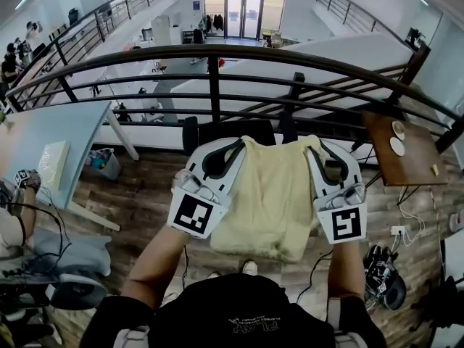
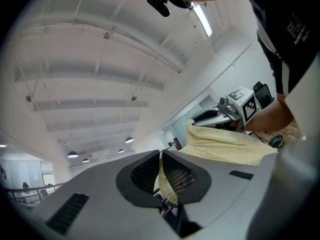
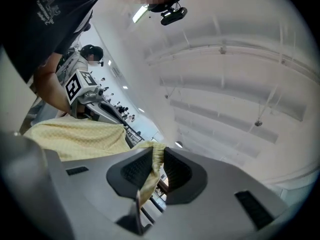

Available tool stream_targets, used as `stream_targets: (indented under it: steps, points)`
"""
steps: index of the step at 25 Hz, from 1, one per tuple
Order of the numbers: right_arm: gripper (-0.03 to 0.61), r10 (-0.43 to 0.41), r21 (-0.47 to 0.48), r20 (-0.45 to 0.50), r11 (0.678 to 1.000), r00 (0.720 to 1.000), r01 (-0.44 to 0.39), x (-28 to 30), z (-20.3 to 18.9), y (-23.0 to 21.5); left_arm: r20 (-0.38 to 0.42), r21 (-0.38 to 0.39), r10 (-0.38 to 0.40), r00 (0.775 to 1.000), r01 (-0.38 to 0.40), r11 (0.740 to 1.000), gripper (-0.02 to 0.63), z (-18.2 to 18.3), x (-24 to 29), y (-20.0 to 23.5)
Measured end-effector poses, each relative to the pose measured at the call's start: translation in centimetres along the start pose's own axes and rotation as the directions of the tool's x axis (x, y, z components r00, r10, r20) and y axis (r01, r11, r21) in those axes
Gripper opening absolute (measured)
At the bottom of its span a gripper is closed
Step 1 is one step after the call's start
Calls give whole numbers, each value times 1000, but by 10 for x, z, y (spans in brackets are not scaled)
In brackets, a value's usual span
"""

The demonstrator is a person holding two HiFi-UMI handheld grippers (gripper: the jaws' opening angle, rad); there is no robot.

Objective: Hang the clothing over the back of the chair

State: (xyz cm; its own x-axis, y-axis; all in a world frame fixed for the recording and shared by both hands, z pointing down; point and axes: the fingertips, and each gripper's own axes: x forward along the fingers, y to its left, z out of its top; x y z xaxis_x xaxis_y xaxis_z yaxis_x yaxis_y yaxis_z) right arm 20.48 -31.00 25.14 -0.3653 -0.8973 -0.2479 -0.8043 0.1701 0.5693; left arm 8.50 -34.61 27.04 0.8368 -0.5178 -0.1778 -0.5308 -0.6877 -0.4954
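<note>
A pale yellow garment [image 1: 272, 194] hangs spread between both grippers in the head view. My left gripper [image 1: 233, 145] is shut on its upper left corner, and the cloth [image 2: 167, 184] shows pinched between the dark pads. My right gripper [image 1: 316, 145] is shut on the upper right corner, where the fabric [image 3: 152, 166] is squeezed between its pads. A black chair [image 1: 235, 131] stands just beyond the garment's top edge, in front of the railing, mostly hidden by the cloth and grippers. Both gripper views point up at the ceiling.
A dark metal railing [image 1: 214, 85] runs across behind the chair, with an open drop beyond it. A light blue table [image 1: 51, 140] stands at the left, a brown side table [image 1: 402, 151] at the right. Cables and headphones [image 1: 384, 278] lie on the wooden floor.
</note>
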Motion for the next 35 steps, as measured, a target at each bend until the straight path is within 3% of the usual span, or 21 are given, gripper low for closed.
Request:
stream_targets:
  steps: [13,16,19,22,28,35]
  points:
    - [72,144,-17,34,989,989,-144,24,-18,-8,-21,-17,37,999,-37,999,31,-16,22,14]
    - [72,213,-105,-19,971,977,-214,30,-32,-5,-31,-34,44,999,-45,998,31,-24,26,18]
    - [72,231,-87,7,969,973,-230,38,-36,-5,-49,-57,57,997,-59,997,31,-34,30,23]
    - [72,291,-157,-62,942,955,-297,35,-55,-17,-60,-81,62,996,-67,995,31,-37,44,16]
    - [72,345,-113,-73,929,936,-352,41,-74,-18,-133,-52,42,990,-49,997,31,-54,52,15]
    - [72,434,-82,-98,893,896,-442,48,-103,0,-200,-28,16,980,-22,999,31,-80,55,10]
